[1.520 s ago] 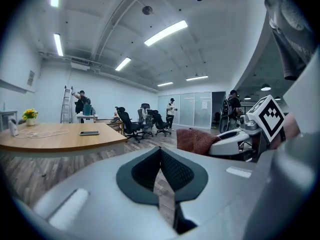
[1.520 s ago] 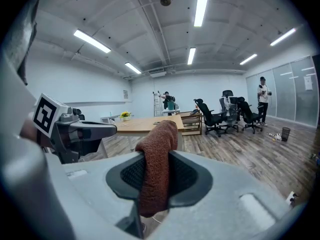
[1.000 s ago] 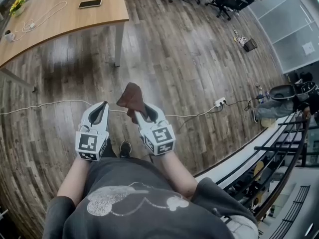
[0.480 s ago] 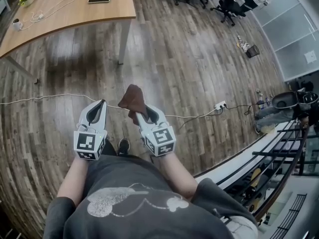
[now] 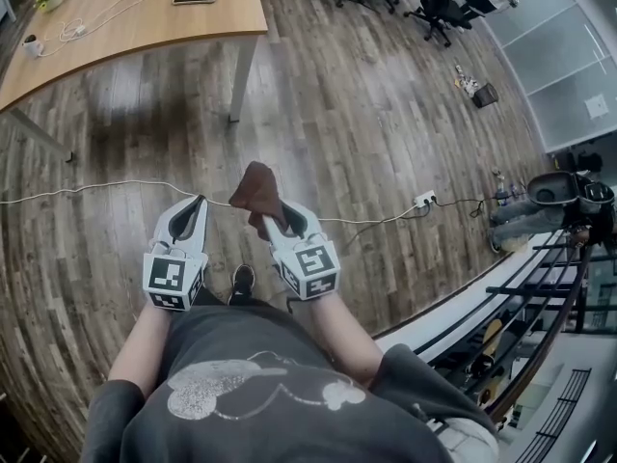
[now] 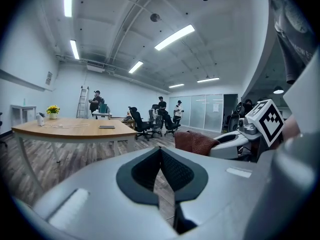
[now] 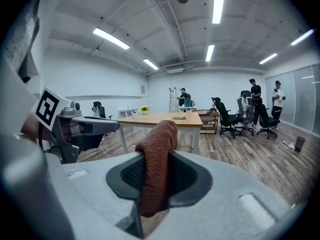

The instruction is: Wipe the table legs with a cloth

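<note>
While your right gripper (image 5: 281,222) clamps the rust-brown woven cloth (image 5: 255,189) and your left gripper (image 5: 189,218) is closed empty, the white metal table leg (image 5: 241,80) stands far off; the thin white floor cable (image 5: 106,187) between could trip you.

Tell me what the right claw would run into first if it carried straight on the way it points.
Probably the wooden table: past the brown cloth pinched in the right claw, the floor looks free up to the table's near end, between its white legs. Depth is hard to judge.
</note>
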Demonstrator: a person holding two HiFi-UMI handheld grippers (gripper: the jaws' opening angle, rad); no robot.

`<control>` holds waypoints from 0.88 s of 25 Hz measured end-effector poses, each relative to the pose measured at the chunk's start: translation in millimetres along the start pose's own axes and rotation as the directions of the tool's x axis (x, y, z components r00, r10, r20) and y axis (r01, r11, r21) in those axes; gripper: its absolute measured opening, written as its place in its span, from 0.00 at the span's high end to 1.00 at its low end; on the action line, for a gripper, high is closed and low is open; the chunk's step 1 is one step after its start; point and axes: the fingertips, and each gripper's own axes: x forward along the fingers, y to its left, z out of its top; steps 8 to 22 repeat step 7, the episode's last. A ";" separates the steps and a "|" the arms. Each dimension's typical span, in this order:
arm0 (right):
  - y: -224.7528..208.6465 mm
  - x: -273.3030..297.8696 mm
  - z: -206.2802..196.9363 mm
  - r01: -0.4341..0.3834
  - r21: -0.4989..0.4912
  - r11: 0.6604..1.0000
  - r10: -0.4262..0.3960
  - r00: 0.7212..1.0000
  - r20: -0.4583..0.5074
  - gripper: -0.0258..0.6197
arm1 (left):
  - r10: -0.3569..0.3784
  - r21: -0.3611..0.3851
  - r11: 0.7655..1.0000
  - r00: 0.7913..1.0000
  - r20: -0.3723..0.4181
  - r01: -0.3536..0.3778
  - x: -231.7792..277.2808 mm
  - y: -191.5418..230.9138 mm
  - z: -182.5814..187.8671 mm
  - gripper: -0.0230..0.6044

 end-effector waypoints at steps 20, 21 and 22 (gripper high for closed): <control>19.4 3.2 -9.7 -0.002 0.021 1.000 0.003 0.999 -0.033 0.82 | -0.030 0.017 0.999 0.999 -0.015 0.030 -15.2 4.1 -3.7 0.93; 19.4 3.2 -9.7 -0.002 0.021 1.000 0.003 0.999 -0.033 0.82 | -0.030 0.017 0.999 0.999 -0.015 0.030 -15.2 4.1 -3.7 0.93; 19.4 3.2 -9.7 -0.002 0.021 1.000 0.003 0.999 -0.033 0.82 | -0.030 0.017 0.999 0.999 -0.015 0.030 -15.2 4.1 -3.7 0.93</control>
